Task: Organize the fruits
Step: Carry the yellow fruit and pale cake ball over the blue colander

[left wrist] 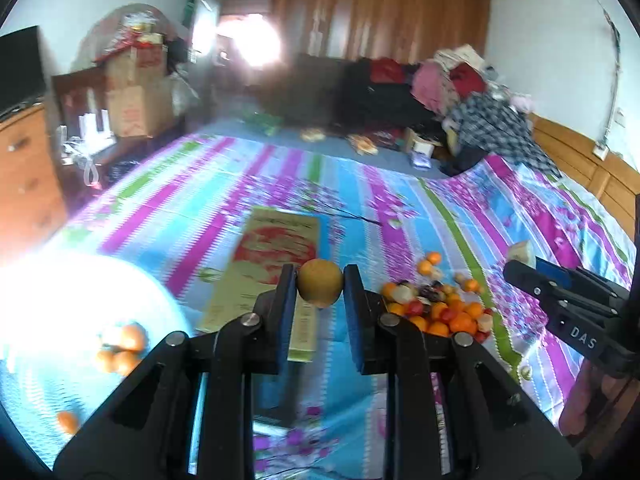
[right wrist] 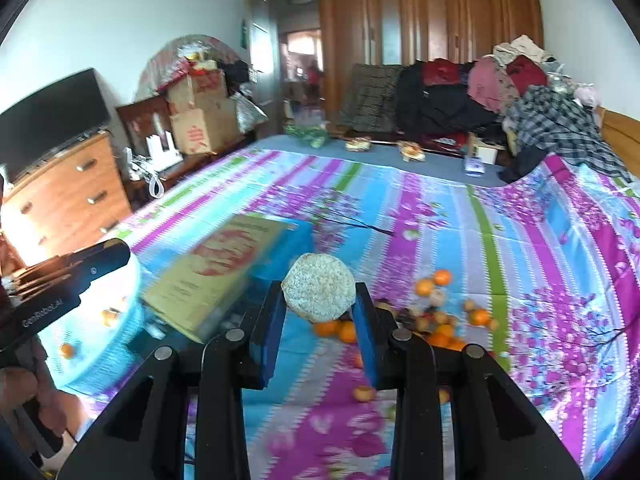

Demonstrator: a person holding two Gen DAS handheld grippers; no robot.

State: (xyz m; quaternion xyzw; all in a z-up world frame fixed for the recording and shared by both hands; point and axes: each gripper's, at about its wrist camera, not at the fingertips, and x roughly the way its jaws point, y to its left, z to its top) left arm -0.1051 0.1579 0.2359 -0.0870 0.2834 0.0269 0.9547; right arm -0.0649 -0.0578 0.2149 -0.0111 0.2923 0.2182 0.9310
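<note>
Left wrist first: my left gripper is clamped on a small brownish-yellow fruit, held clear above the bed. I judge the sorting only begun. A few oranges lie apart at lower left in a glare-washed patch; I cannot tell whether they sit in a dish or on the sheet. The main pile of mixed oranges, red and pale fruit is still heaped right of my fingers, so most of the work is left. A flat carton lies on the sheet just beyond the held fruit, between the two groups. The right gripper comes in from the right edge with something pale at its tip. Open sheet stretches beyond the carton; the bed's left edge drops toward a dresser.

Right wrist next: my right gripper is closed on a pale, speckled, flattish fruit, lifted above the sheet. The pile shows below and to the right, with strays scattered near it. The carton lies left of centre, and the left gripper's body crosses the left edge near the separated oranges. I judge the room ahead ample, but the carton's raised edge and the other gripper crowd the route leftward. Clothes heaped at the far end are well away.
</note>
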